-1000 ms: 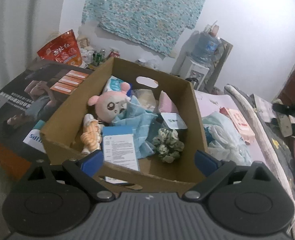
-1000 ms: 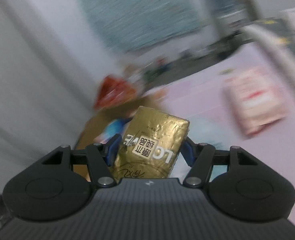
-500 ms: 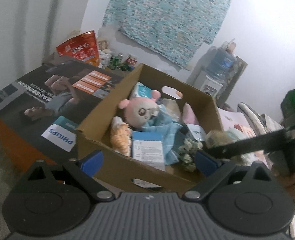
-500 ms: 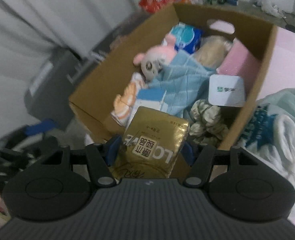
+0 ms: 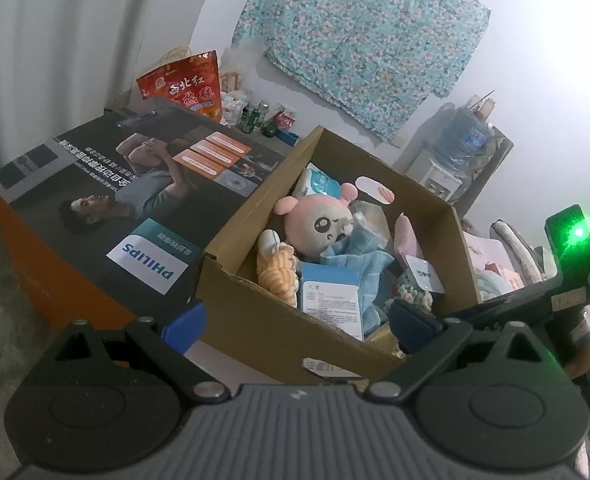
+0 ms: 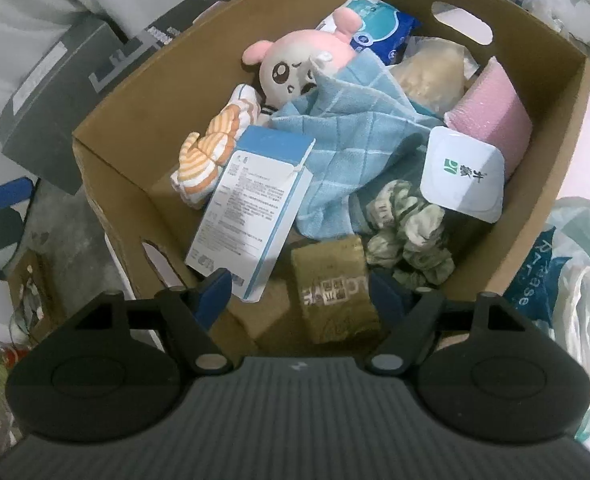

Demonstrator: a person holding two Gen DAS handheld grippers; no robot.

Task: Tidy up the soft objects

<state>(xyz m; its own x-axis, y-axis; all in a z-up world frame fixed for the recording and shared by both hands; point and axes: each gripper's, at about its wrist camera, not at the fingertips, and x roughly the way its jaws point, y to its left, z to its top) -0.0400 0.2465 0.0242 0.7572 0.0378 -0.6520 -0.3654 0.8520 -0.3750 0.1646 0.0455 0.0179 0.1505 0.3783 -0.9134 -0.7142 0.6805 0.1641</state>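
Cardboard box [image 5: 255, 320] beside Philips carton [image 5: 95, 208]

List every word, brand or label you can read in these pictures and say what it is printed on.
"PHILIPS", upside down: white label on the big dark box beside the cardboard box.
"蒙牛" with a green logo: white lid in the cardboard box.
"R-rease", partly creased: plastic bag outside the box.
Red bag: yellow Chinese characters, blurred.
Gold packet: label too dim to read.
Blue-and-white carton: print too small.
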